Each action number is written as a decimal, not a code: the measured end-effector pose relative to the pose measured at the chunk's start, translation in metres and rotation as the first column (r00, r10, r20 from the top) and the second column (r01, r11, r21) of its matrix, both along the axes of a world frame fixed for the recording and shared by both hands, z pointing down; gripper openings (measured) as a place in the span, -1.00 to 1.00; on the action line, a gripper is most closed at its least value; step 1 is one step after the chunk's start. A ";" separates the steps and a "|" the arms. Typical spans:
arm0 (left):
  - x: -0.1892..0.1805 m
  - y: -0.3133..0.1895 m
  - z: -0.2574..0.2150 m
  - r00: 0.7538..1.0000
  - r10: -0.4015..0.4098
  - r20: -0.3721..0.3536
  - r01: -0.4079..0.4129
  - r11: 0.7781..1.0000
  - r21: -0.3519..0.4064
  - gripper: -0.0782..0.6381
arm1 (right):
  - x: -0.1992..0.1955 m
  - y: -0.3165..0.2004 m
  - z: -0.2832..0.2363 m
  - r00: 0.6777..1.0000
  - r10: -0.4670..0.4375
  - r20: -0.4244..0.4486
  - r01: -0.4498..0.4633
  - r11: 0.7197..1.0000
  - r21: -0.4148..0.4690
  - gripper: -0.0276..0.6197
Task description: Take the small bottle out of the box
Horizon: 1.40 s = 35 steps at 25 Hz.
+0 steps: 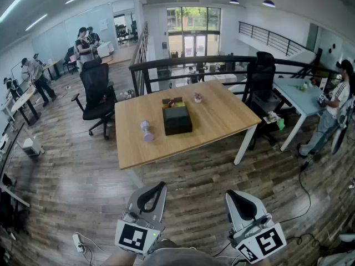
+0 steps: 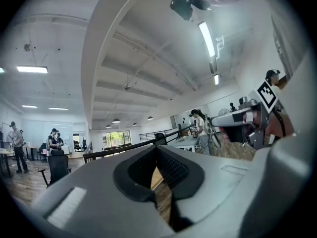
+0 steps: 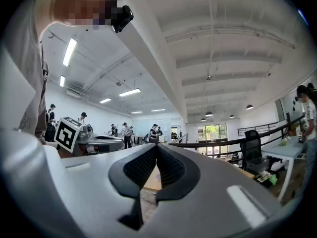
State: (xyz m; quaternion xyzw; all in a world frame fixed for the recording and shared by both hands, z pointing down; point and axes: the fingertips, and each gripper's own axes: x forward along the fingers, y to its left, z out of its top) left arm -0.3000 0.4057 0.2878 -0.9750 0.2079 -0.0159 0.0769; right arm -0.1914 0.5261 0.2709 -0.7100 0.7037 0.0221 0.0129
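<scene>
Left claw closed, empty, right claw closed, empty, both well apart from wooden table

A wooden table stands on plank flooring. Black office chairs flank it (one each side). Windows glow beyond.

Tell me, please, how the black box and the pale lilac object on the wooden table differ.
The black rectangular box is dark and blocky; the pale lilac narrow-waisted object is light and rounded. The box is clearly larger than the lilac object. The box sits mid-table; the lilac object lies to its left, apart. Both rest on the light wooden table.
</scene>
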 end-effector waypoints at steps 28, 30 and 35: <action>0.047 -0.046 0.019 1.000 -0.004 -0.003 0.004 1.000 0.022 -0.78 | 0.044 -0.042 0.016 1.000 -0.026 0.001 0.026 0.999 0.045 -0.44; 0.055 -0.057 0.020 1.000 -0.001 -0.003 0.001 1.000 0.019 -0.78 | 0.053 -0.053 0.020 1.000 -0.021 0.013 0.020 0.999 0.040 -0.44; 0.077 -0.096 0.024 1.000 -0.004 0.011 0.004 1.000 0.004 -0.78 | 0.076 -0.091 0.025 0.999 -0.018 0.030 0.018 1.000 0.017 -0.44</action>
